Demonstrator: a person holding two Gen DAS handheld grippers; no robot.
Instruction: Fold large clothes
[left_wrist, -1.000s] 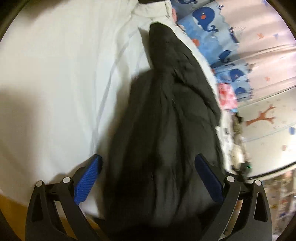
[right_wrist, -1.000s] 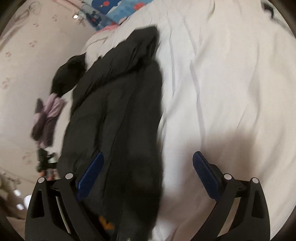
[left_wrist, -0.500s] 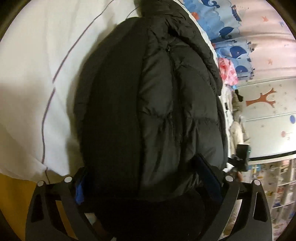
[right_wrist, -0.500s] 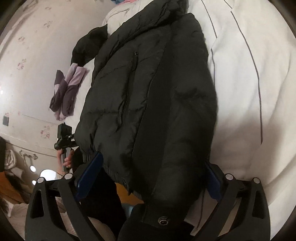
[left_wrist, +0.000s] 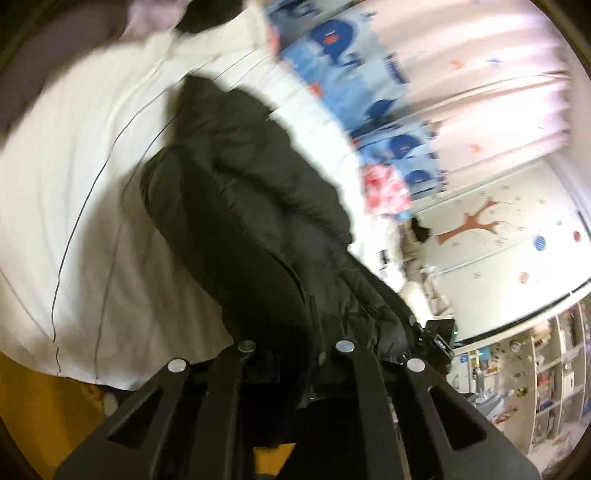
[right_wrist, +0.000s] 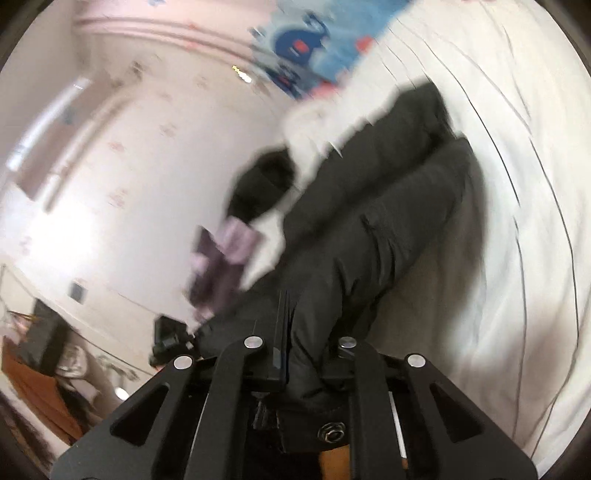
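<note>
A black puffer jacket (left_wrist: 258, 221) lies lengthwise on the white bed sheet (left_wrist: 74, 184), its near hem hanging at the bed's edge. My left gripper (left_wrist: 295, 354) is shut on the jacket's hem. In the right wrist view the same jacket (right_wrist: 369, 240) stretches away from me over the sheet (right_wrist: 517, 184), and my right gripper (right_wrist: 303, 354) is shut on a bunched fold of its hem. A metal snap (right_wrist: 332, 432) shows on the cloth below the fingers. Both views are motion-blurred.
Blue whale-print bedding (left_wrist: 369, 92) and a pink-red cloth (left_wrist: 384, 188) lie at the bed's far side. A purple garment (right_wrist: 221, 258) and a dark one (right_wrist: 262, 184) lie left of the jacket. Shelves (left_wrist: 535, 387) stand at the right wall.
Both grippers went from wide open around the jacket's hem to shut on it. The cameras have tilted up and the jacket now bunches at the fingers.
</note>
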